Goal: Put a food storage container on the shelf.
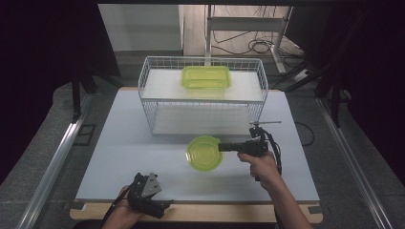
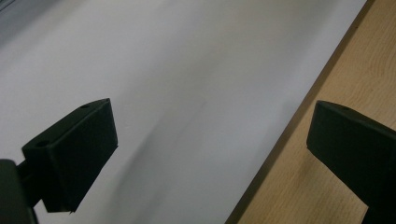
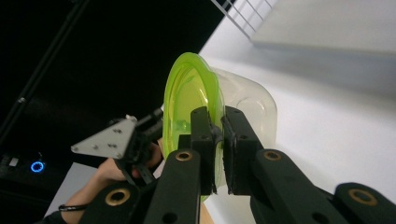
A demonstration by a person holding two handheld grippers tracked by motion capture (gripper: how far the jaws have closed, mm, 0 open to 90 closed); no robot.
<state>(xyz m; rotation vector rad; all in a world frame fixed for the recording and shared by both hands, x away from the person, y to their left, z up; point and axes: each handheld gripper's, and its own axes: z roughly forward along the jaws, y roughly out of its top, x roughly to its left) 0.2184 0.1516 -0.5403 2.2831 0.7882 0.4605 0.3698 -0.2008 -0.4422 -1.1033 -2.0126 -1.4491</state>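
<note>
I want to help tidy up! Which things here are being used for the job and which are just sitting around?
Being used:
- round green bowl, pinched at its rim
- right gripper, shut on that bowl
- wire rack, just behind it, probably where the bowl goes

Just sitting around:
- rectangular green container on the rack's top shelf
- left gripper, open, over the table's edge

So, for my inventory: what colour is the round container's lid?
Lime green lid, clearest in the right gripper view.

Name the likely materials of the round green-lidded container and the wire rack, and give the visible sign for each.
Round container: probably plastic, with a clear glossy body you can see through and a translucent green lid.
Wire rack: likely white-coated metal, judging by its thin grid wires.
</note>
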